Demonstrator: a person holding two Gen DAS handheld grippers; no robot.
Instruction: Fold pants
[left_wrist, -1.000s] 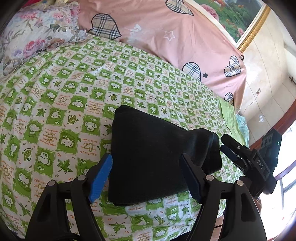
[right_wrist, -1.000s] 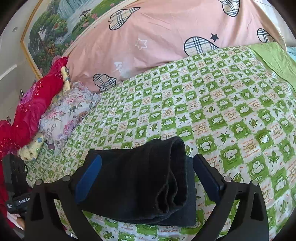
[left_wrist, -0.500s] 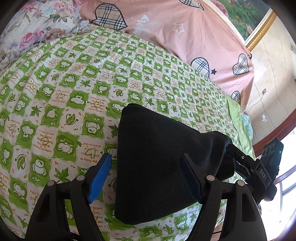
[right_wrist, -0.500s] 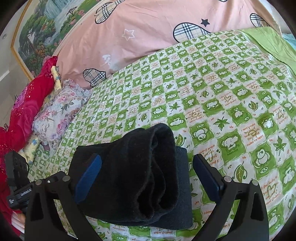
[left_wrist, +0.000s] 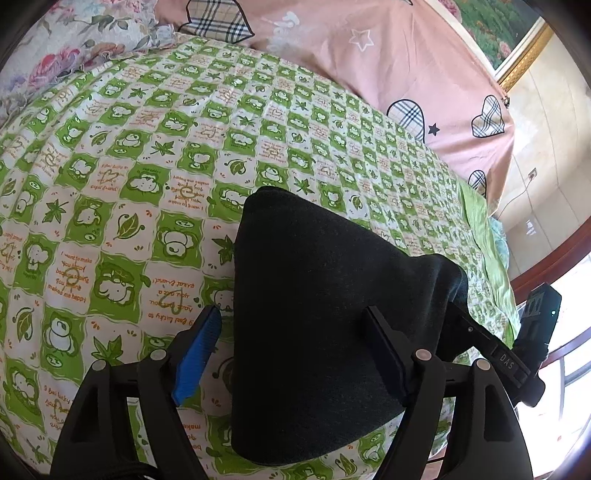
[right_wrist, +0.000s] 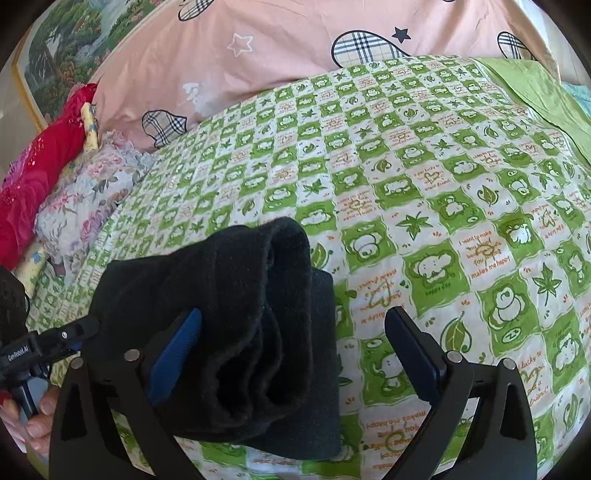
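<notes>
The black pants (left_wrist: 325, 314) lie folded into a thick bundle on the green checked bedspread (left_wrist: 147, 155). In the right wrist view the bundle (right_wrist: 229, 317) shows its stacked layers at the right end. My left gripper (left_wrist: 295, 350) is open, its jaws wide apart over the near part of the bundle, blue pad at the left edge. My right gripper (right_wrist: 295, 350) is open too, its left finger against the bundle's end, its right finger over bare bedspread. The right gripper also shows in the left wrist view (left_wrist: 517, 354) past the bundle.
A pink sheet with plaid hearts (left_wrist: 369, 55) covers the headboard side. Floral pillows (right_wrist: 81, 199) and red cloth (right_wrist: 40, 162) lie at the left. A light green sheet (right_wrist: 539, 88) lies at the far right. The bed's edge is near both grippers.
Both grippers have come closer and lower over the folded bundle. The right gripper has shifted right, so the bundle's end now lies at its left finger. Both stay open.
</notes>
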